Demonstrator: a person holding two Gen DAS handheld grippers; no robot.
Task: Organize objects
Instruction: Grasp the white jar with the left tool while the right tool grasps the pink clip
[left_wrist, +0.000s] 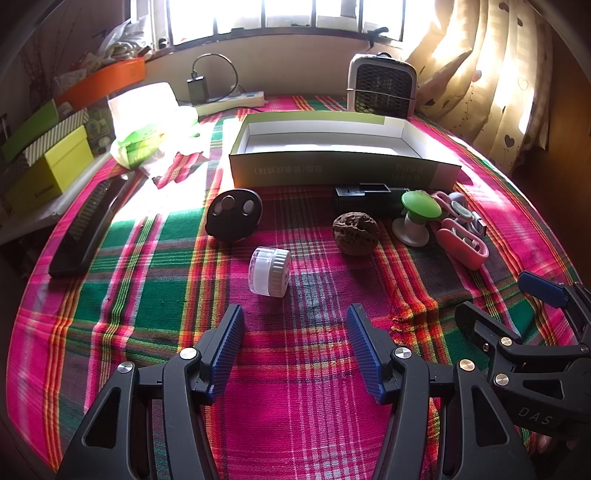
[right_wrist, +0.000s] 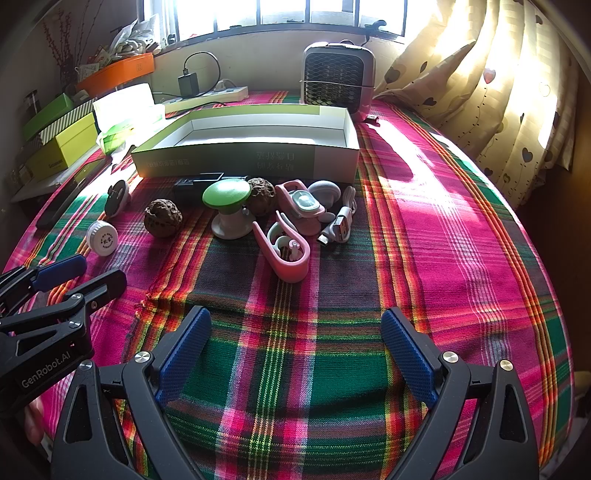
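Observation:
An open green-sided box (left_wrist: 343, 170) (right_wrist: 251, 155) with a white inside stands on the plaid cloth. In front of it lie a small white jar (left_wrist: 269, 271) (right_wrist: 102, 237), a black oval disc (left_wrist: 234, 216) (right_wrist: 116, 195), a brown walnut (left_wrist: 355, 233) (right_wrist: 162, 217), a second walnut (right_wrist: 261, 195), a green-topped mushroom knob (left_wrist: 419, 214) (right_wrist: 227, 206), pink clips (left_wrist: 463, 243) (right_wrist: 288, 254) and a white USB cable (right_wrist: 338, 223). My left gripper (left_wrist: 295, 350) is open and empty just short of the jar. My right gripper (right_wrist: 295, 354) is open and empty, short of the pink clips.
A small heater (left_wrist: 382, 86) (right_wrist: 338, 79) stands behind the box. A power strip with charger (left_wrist: 229, 99) (right_wrist: 207, 96), a bright tissue pack (left_wrist: 147, 122), stacked boxes (left_wrist: 48, 162) and a dark comb (left_wrist: 88, 229) are at the left. Curtains (right_wrist: 498, 92) hang at the right.

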